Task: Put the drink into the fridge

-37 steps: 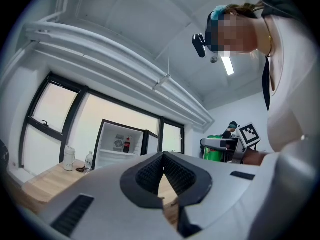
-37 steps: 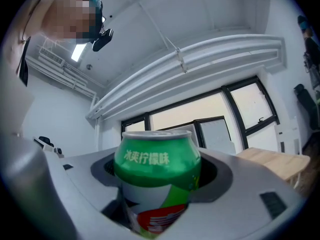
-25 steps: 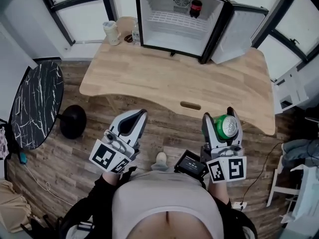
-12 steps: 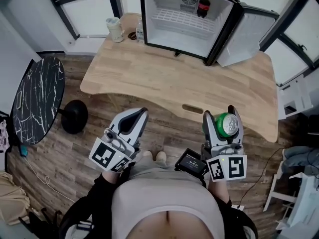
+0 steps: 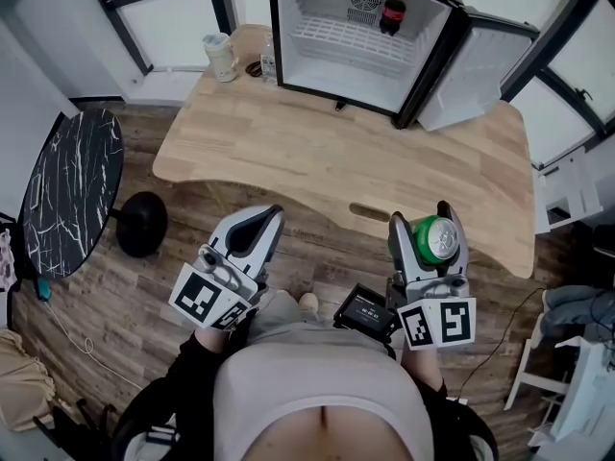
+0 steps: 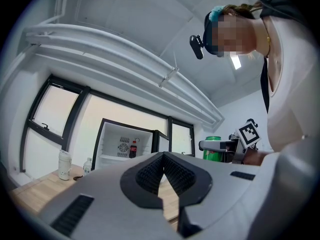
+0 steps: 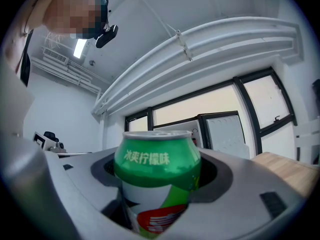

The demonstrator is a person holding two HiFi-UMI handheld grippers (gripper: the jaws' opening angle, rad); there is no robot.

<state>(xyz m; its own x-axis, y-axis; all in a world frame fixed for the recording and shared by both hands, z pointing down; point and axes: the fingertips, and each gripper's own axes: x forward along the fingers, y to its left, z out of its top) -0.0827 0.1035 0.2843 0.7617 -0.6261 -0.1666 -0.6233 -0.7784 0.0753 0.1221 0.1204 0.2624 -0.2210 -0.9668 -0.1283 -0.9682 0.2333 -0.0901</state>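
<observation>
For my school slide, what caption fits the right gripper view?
Right gripper clamps a green soda can, open fridge far behind.

Bright, even daylight enters through the windows (image 6: 55,119); a ceiling lamp (image 7: 80,46) adds a glare spot. Shadows are soft. The can (image 7: 157,169) carries a mild sheen. Both gripper views curve and darken toward their round edges.

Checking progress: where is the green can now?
The green can is clamped in the right tool, low right in the head view, by the near edge of the wooden table, far from the open fridge.
</observation>
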